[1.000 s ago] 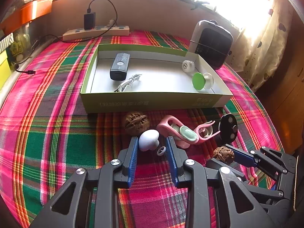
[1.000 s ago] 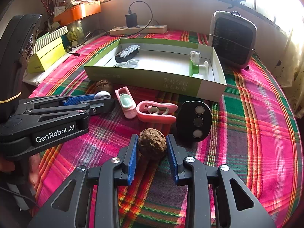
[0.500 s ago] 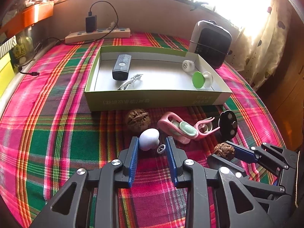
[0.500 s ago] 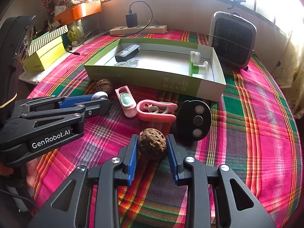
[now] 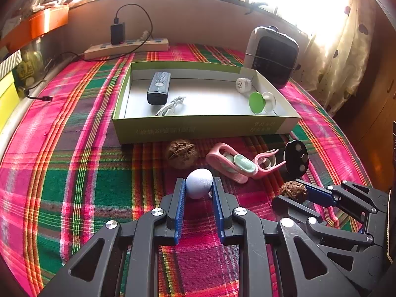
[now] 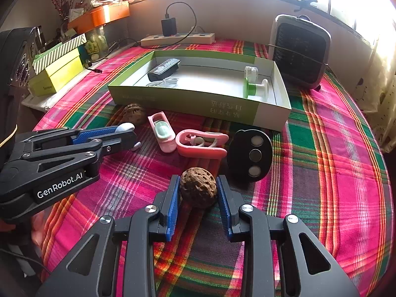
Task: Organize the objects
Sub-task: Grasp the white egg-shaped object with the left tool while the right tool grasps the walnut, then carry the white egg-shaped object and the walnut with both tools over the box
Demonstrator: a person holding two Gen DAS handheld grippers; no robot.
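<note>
left gripper (image 5: 198, 190) closing onto white ball (image 5: 199, 183), jaws narrower than a second ago | right gripper (image 6: 198, 193) pinching walnut (image 6: 198, 187) | both near tablecloth's front edge | judged: ready for box (image 5: 203, 126)

plaid tablecloth (image 5: 74, 173), green box (image 5: 198, 127), white egg (image 5: 199, 183)

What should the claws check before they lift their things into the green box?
1. Left claw around the white egg-shaped thing: ok, closing on it.
2. Right claw pinching the walnut: ok.
3. Room in the green box: ok, bare middle.
4. Way to the box: not ok, pink clips and another walnut lie between.
5. Grip firm enough to lift: cannot tell.
</note>
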